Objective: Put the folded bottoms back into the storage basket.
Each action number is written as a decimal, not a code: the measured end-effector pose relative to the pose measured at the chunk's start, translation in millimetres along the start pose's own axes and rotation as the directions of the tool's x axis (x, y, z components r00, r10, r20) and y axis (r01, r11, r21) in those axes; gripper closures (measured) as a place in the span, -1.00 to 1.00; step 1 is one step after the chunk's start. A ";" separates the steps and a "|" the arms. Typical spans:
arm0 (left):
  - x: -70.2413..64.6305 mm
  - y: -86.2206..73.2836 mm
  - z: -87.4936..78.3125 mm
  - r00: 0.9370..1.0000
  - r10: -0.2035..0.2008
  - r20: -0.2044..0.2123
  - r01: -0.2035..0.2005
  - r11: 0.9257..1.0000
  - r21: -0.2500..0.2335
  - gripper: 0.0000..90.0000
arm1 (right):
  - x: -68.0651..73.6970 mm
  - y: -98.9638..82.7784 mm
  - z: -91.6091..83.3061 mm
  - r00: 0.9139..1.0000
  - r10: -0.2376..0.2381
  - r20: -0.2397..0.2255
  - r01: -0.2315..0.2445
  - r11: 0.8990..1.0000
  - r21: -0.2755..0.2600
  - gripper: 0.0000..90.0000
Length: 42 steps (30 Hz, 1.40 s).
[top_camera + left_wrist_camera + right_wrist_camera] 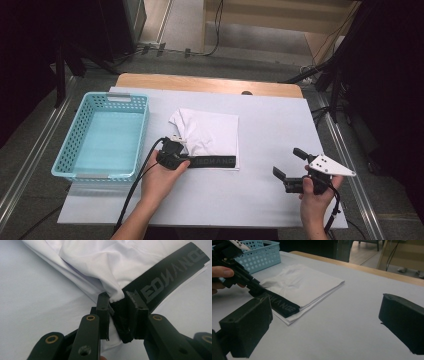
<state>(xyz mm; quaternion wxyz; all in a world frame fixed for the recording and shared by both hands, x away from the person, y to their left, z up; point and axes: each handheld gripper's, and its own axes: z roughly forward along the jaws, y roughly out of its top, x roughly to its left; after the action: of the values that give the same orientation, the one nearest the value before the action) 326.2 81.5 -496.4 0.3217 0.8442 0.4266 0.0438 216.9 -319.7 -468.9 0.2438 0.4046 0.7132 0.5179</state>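
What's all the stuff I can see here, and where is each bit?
garment: 1, white, folded, middle of the table
waistband: 1, black with grey lettering, along the garment's near edge
basket: 1, light blue, perforated, left on the table
table: 1, white cover over a wooden top whose far edge shows
cables: several, black, on the floor beyond the table
left tongs: 1, black, shut on the waistband's left end
right tongs: 1, black with a grey plate, open, above the table's right side
hands: 2, each holding one of the tongs, near edge
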 end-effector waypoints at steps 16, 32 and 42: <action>0.0 -0.5 -0.3 1.000 0.012 -0.003 -0.012 1.000 0.000 0.63 | -10.7 45.4 54.6 0.995 -0.080 -0.056 0.084 0.994 0.072 -1.00; 1.7 0.3 0.1 1.000 0.012 0.011 -0.012 1.000 0.000 0.64 | -31.5 73.5 108.0 0.988 -0.112 -0.104 0.127 0.981 0.146 -0.73; 2.9 1.8 0.0 1.000 0.022 0.021 -0.022 1.000 0.013 0.65 | -40.3 76.2 146.0 0.984 -0.098 -0.152 0.133 0.962 0.238 -1.00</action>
<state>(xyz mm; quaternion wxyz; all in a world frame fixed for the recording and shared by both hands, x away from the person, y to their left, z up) 329.3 82.9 -495.9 0.3198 0.8514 0.4142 0.0359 375.9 -263.7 -450.8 0.1711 0.3525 0.8099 0.4365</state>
